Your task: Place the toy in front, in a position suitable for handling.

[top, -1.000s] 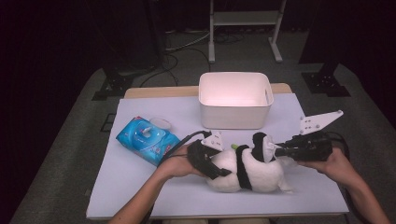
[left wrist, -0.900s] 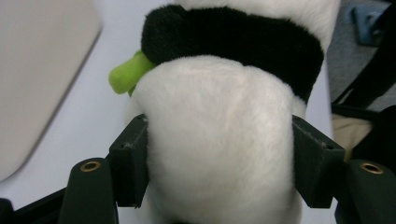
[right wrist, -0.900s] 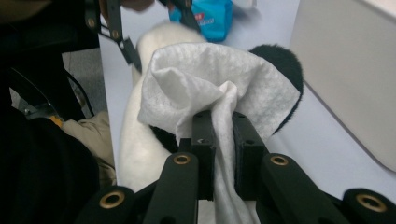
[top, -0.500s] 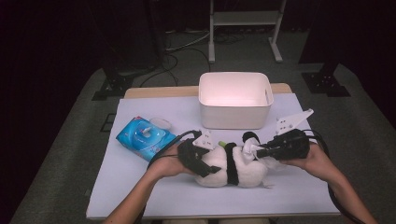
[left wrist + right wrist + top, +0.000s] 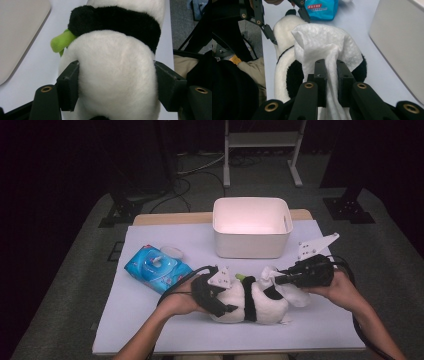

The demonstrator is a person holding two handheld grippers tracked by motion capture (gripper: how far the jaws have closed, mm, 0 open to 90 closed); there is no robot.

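High view: left tongs are clamping one plush panda lying on the bench, while right tongs are pinching one white wipe against the panda's upper end. Wiping seems underway, not finished. Behind the tongs are sitting one white bin and one blue wipes pack.

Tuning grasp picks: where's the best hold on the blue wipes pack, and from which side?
Judging by shape, grip the blue wipes pack across its narrow width near one end, jaws coming straight down. It lies flat on the table, soft, with an open flap lid in the middle to avoid. Its near end sits by the left gripper.
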